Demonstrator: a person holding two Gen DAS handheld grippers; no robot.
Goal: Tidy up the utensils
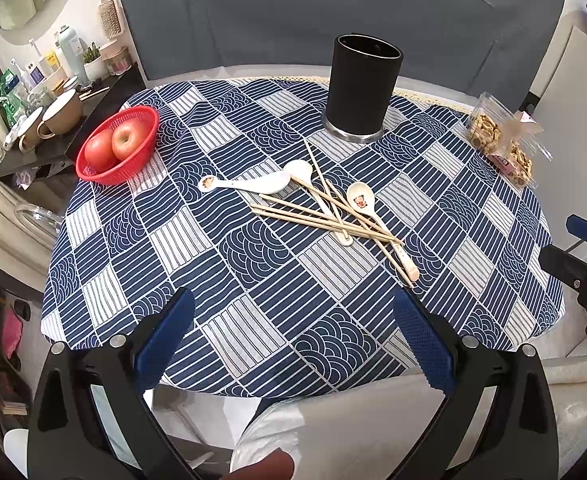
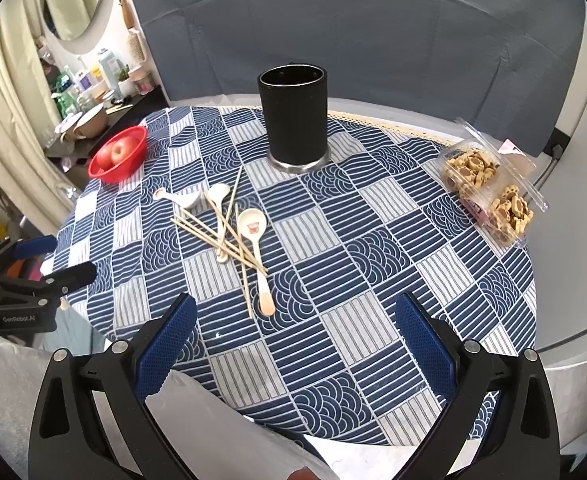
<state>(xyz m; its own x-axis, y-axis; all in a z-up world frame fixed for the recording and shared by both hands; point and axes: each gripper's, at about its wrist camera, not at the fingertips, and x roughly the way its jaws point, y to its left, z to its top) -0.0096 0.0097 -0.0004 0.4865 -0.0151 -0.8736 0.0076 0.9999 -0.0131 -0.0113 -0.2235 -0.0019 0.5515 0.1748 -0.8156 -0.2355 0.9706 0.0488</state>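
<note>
A black cylindrical utensil holder (image 1: 360,92) (image 2: 294,120) stands upright at the back of the blue patterned tablecloth (image 1: 253,280) (image 2: 373,280). In front of it lie several wooden chopsticks (image 1: 325,216) (image 2: 221,236), crossed over three white ceramic spoons. One spoon (image 1: 363,200) (image 2: 252,227) has a picture in its bowl. My left gripper (image 1: 293,304) (image 2: 65,258) hangs open and holds nothing above the table's near edge, short of the pile. To the right of it my right gripper (image 2: 293,308) (image 1: 561,240) is also open with nothing in it.
A red basket (image 1: 133,168) (image 2: 127,168) with two apples sits at the table's left. A clear box of cookies (image 1: 501,140) (image 2: 489,192) lies at the right edge. A dark shelf (image 1: 73,136) with cups and bottles stands beyond the table on the left.
</note>
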